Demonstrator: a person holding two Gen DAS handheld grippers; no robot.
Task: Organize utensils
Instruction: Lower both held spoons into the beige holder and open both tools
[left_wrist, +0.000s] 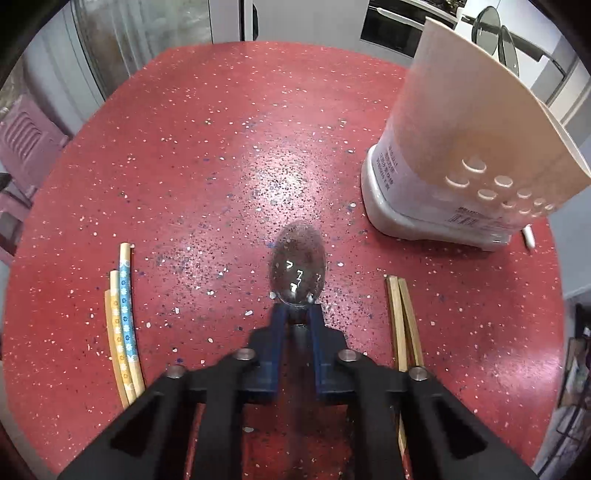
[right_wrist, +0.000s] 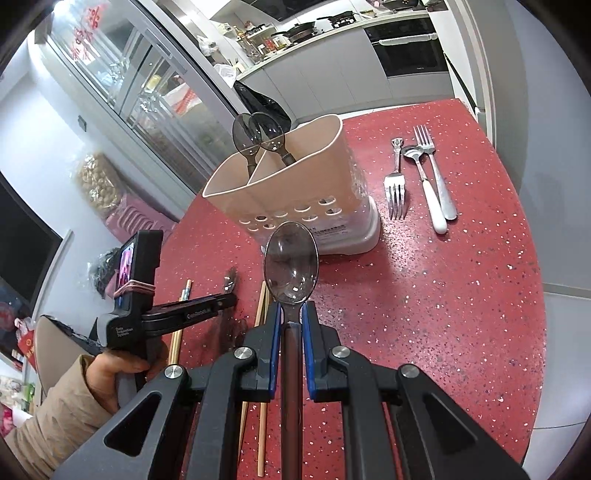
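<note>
Left gripper (left_wrist: 298, 314), jaws clenched on a clear spoon (left_wrist: 298, 271) low over the surface's near edge; right gripper (right_wrist: 291, 314) grasps another spoon (right_wrist: 291, 267). Lift bowl-up, clear the rim, lower into the holder (right_wrist: 295, 192) mid-surface.

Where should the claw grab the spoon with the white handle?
Grab the white-handled metal spoon on its thick white handle, coming straight down from above. It lies flat on the red speckled table, so only its narrow sides offer a pinch. A silver fork lies tight along one side, so aim near the handle's end.
</note>
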